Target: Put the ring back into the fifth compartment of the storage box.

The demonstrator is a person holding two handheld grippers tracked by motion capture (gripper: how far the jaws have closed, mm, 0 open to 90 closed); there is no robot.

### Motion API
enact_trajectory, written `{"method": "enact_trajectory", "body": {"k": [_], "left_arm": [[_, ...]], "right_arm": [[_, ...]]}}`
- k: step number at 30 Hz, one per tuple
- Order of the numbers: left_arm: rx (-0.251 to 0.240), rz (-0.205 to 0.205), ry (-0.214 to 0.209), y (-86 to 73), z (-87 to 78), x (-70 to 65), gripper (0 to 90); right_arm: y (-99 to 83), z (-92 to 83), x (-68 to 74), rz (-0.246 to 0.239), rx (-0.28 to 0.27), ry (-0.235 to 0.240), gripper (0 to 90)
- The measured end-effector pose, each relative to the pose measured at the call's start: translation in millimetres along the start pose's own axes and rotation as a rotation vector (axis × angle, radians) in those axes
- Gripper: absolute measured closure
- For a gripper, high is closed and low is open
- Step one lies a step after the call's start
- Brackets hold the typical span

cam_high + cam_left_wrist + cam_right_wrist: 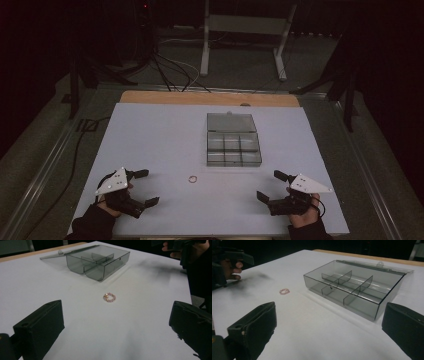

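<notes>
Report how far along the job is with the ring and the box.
Done: the box is open, lid laid flat behind it, compartments looking empty. In hand: nothing; the left gripper and right gripper are both open at the near edge of the table. Left: the beaded ring lies loose on the table in front of the box, untouched; it probably goes into a compartment.

We see our left gripper [146, 188] and right gripper [270, 186] are both black, with thick block-shaped jaws. Each carries a grey three-cornered plate with small dark screw dots on top. Our sleeves [92, 224] are dark.
</notes>
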State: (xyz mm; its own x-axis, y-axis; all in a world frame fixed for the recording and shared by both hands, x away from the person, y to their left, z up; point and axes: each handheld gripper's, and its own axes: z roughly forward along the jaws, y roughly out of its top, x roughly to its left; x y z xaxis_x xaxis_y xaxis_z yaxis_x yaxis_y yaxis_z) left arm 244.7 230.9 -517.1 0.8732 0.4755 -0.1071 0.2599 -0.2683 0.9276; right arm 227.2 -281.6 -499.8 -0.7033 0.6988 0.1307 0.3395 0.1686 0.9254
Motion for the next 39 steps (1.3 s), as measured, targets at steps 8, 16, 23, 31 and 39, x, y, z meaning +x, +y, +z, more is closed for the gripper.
{"method": "enact_trajectory", "body": {"k": [8,16,23,31,39], "left_arm": [[-0.006,0.003,-0.004,0.1,0.1,-0.1,1.0],[0.004,0.007,-0.021,-0.9,1.6,-0.9,1.1],[0.024,0.013,-0.022,-0.2,2.4,-2.6,1.1],[0.031,0.004,0.004,4.3,-0.3,-3.7,0.9],[0.025,-0.005,0.005,6.5,-2.8,-2.5,1.0]], "right_arm": [[0.4,1.9,2.1,-0.021,0.004,-0.002,0.0],[0.6,3.3,1.3,-0.027,0.021,-0.017,0.0],[2.1,2.2,4.0,-0.048,0.017,-0.023,0.0],[2.0,1.8,2.8,-0.038,0.014,-0.028,0.0],[1.7,2.4,3.3,-0.035,0.015,-0.021,0.0]]}}
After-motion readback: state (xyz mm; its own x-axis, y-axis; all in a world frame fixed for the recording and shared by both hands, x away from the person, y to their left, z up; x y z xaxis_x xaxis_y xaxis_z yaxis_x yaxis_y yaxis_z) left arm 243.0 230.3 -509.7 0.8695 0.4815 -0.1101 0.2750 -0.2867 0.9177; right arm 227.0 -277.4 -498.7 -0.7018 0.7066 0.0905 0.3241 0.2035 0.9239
